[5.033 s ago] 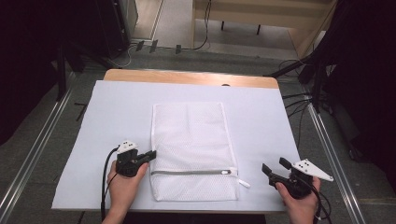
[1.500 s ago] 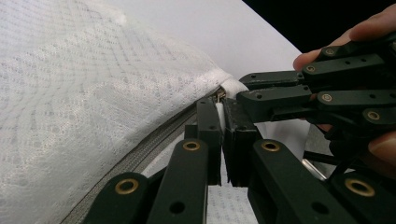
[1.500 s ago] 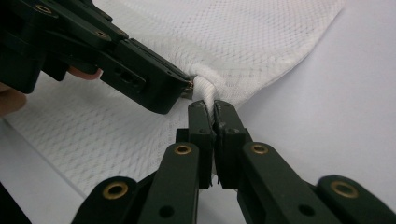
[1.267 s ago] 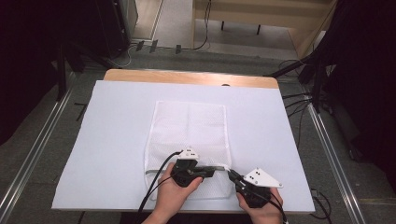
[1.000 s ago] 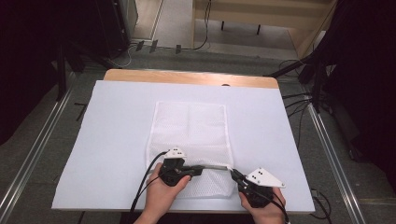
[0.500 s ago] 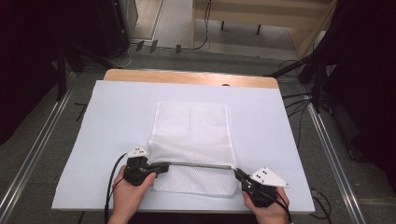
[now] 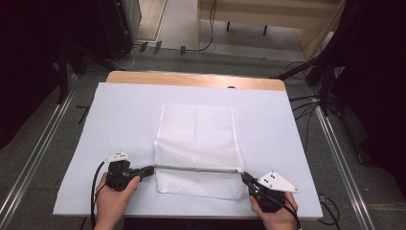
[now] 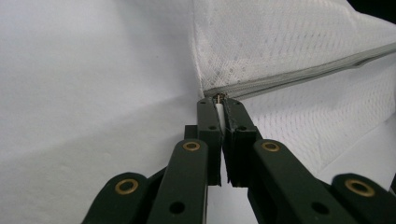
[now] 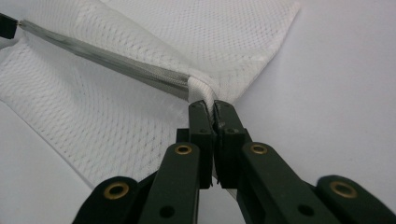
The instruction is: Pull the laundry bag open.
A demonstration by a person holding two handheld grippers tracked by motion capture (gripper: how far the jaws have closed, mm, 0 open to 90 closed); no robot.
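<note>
Left tongs (image 8: 219, 99) are clamped tight on the small metal zipper pull at the left end of the grey zipper (image 8: 299, 74), jaws pressed together with just the brass tip peeking out. Right tongs (image 9: 212, 108) are pinched shut on a fold of white fabric at the zipper's other end. Between them, in the high view, the zipper (image 7: 196, 168) runs as one taut straight line, left tongs (image 7: 149, 169) at one end, right tongs (image 7: 245, 177) at the other. It belongs to a white mesh laundry bag (image 7: 197, 132), lying flat near the middle of the counter (image 7: 115, 110), its near part lifted slightly at the zipper. A white sheet covers the counter; a hand (image 7: 112, 201) grips each tool at the near edge.
</note>
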